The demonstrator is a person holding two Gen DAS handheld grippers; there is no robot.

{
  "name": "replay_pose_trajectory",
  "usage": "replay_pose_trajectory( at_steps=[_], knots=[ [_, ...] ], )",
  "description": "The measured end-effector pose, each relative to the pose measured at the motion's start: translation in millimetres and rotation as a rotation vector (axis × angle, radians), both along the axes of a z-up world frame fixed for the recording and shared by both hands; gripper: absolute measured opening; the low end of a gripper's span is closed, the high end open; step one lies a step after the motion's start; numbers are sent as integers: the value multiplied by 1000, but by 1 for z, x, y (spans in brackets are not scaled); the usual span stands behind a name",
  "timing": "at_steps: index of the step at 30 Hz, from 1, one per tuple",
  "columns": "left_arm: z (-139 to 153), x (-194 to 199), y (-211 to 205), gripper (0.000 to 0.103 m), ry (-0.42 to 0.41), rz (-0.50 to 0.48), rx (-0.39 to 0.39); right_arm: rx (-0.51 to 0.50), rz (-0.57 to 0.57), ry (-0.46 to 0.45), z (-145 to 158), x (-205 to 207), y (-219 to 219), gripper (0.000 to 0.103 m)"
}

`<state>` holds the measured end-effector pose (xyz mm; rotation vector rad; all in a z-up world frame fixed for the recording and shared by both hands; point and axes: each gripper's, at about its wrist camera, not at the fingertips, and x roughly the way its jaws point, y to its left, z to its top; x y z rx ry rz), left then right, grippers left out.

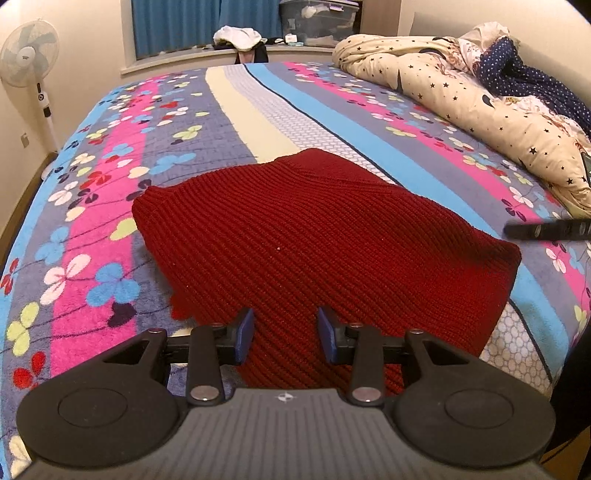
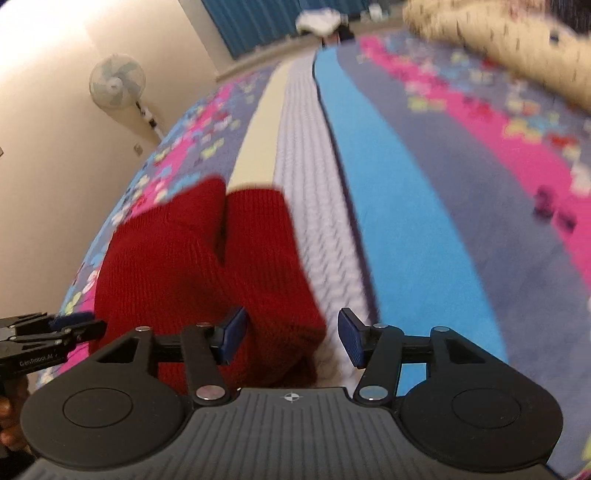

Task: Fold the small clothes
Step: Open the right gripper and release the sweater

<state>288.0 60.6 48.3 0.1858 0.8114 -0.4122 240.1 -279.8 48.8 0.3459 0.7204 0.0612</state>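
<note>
Nearest the left wrist camera, the left gripper (image 1: 286, 334) hangs over the near edge of the red knitted garment (image 1: 317, 236), its blue pads (image 1: 244, 334) spread apart with nothing between them; ribbed knit shows through the gap. Seen from the right wrist, the right gripper (image 2: 291, 338) is likewise spread wide and holds nothing; its left pad (image 2: 232, 338) sits over the garment's near right corner, its right pad over the pale stripe of the bedspread (image 2: 406, 221). That view is tilted and motion-blurred; the left gripper shows at its left edge, just beside the garment.

Beyond the fingers the garment lies folded into a compact block on the flowered, striped bedspread, near the bed's front edge; the right gripper's dark tip pokes in just beside its right corner in the left view. Farther right a star-print duvet (image 1: 461, 92) is bunched up; far left stands a fan (image 1: 29, 53); a blue curtain (image 1: 177, 26) hangs at the back.
</note>
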Motion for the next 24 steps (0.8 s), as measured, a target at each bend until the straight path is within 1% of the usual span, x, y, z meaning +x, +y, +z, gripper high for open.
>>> replay_pose_trajectory(
  at_steps=[2, 5, 9, 11, 14, 17, 18, 20, 22, 24],
  knots=[
    [0, 0, 0, 43, 0, 1, 0, -48, -27, -67, 11, -4, -2, 57],
    [0, 0, -1, 43, 1, 3, -1, -38, -11, -118, 23, 1, -5, 57],
    [0, 0, 0, 43, 0, 5, 0, 34, 112, -128, 37, 24, -5, 57],
    [0, 0, -1, 43, -2, 6, 2, 42, 193, -129, 42, 40, -2, 57],
    [-1, 0, -1, 44, -7, 7, 6, 50, 275, -100, 40, 69, 6, 58],
    [-1, -1, -1, 44, -10, 7, 7, 74, 309, -55, 21, 94, 14, 60],
    [-1, -1, -1, 44, -12, 6, 9, 97, 315, -33, 13, 100, 17, 60],
    [-1, -2, -2, 45, -17, 2, 12, 169, 313, 50, -6, 115, 19, 60],
    [-1, -2, -1, 46, -21, -4, 13, 268, 311, 89, -16, 128, 19, 60],
    [-1, -2, -1, 47, -25, -7, 15, 283, 317, 104, -22, 135, 24, 60]
  ],
)
